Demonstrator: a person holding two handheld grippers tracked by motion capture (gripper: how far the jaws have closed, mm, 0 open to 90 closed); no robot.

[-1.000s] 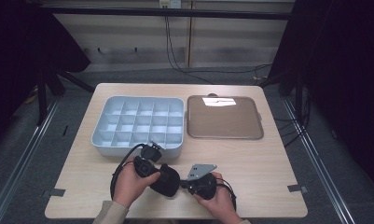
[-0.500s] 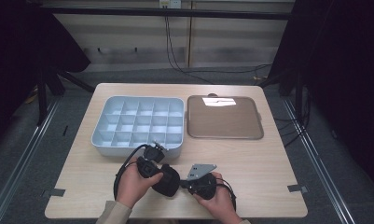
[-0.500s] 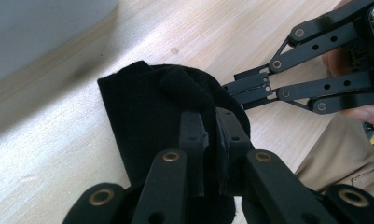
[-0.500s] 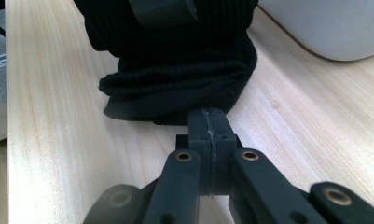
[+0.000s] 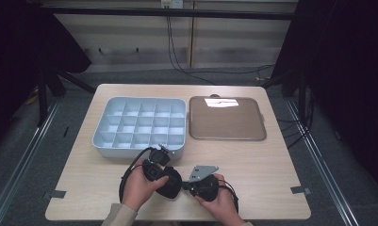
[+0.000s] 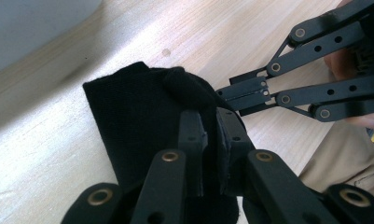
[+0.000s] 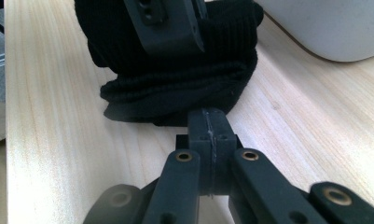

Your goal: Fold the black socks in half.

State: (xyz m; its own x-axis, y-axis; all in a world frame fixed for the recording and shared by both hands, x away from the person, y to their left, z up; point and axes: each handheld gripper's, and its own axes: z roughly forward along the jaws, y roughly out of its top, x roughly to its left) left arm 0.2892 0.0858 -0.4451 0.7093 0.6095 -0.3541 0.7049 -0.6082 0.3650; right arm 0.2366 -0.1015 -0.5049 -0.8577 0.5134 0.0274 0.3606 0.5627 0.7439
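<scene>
The left gripper [image 6: 208,154] clamps its jaws on the black knitted cloth bundle [image 6: 142,121], keeping it folded on the near table [image 5: 271,160]. The right gripper [image 7: 208,123], jaws together and empty, touches its edge, probably to tuck it.

Lighting: overhead glare patch on my flat brown metal tray [image 5: 226,120]; dark surrounds. Soft shadow beneath black knitted cloth [image 7: 175,88] ahead of my jaws. Near jaw links blurred.

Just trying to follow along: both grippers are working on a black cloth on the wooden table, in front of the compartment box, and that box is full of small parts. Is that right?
Nearly. The compartment box is empty: the high view shows bare cells. The rest stands: the left gripper is shut on the black cloth, the right gripper is closed at its edge, on the wooden table.
</scene>
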